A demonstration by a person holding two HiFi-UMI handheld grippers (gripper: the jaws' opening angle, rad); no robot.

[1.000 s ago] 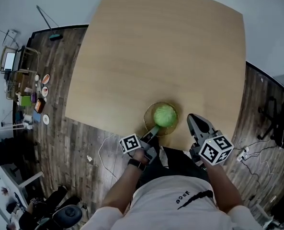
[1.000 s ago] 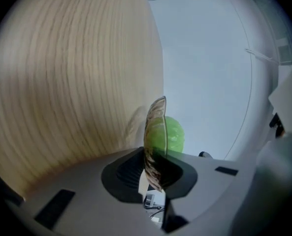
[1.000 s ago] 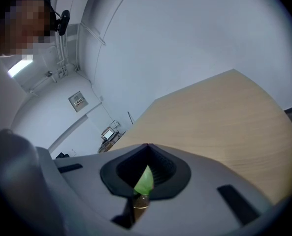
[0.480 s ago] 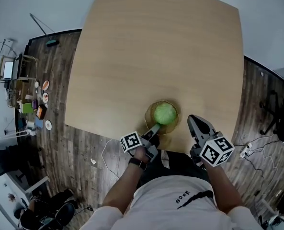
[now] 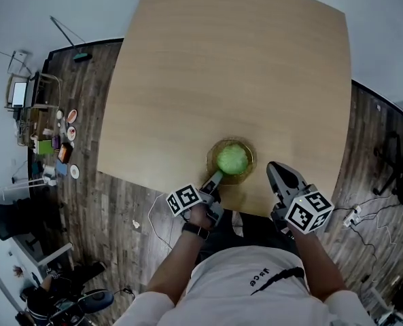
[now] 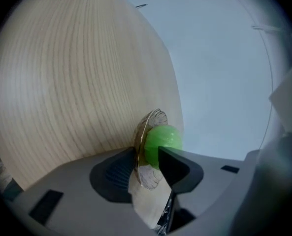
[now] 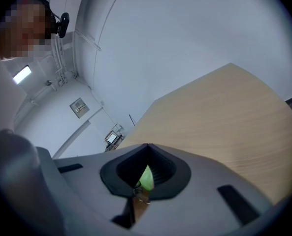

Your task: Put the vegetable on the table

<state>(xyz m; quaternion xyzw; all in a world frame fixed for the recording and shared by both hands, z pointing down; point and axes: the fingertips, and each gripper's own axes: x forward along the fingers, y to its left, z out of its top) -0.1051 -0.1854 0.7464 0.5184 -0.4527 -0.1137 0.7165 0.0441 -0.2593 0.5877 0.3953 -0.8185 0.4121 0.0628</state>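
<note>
A round green vegetable (image 5: pixel 232 159) lies in a shallow glass dish (image 5: pixel 250 152) on the light wooden table (image 5: pixel 221 66), near its front edge. My left gripper (image 5: pixel 217 177) is at the dish's near-left rim. In the left gripper view the dish (image 6: pixel 146 177) stands edge-on between the jaws, beside the vegetable (image 6: pixel 161 138). The left gripper (image 6: pixel 146 156) is opening and its pads are off the glass. My right gripper (image 5: pixel 274 169) hovers to the right of the dish, shut and empty. Past its closed jaw tips (image 7: pixel 146 147) a sliver of the vegetable (image 7: pixel 146 179) shows.
The table's front edge runs just below the dish. A shelf with small items (image 5: pixel 51 141) stands on the dark plank floor at the left. A cable (image 5: pixel 153 216) lies on the floor near the person's left arm. A black chair (image 5: pixel 401 175) and a power strip (image 5: pixel 354 216) are at the right.
The left gripper's jaws have spread apart at the dish's rim, and the dish and vegetable stay put. The right gripper has hardly moved.
</note>
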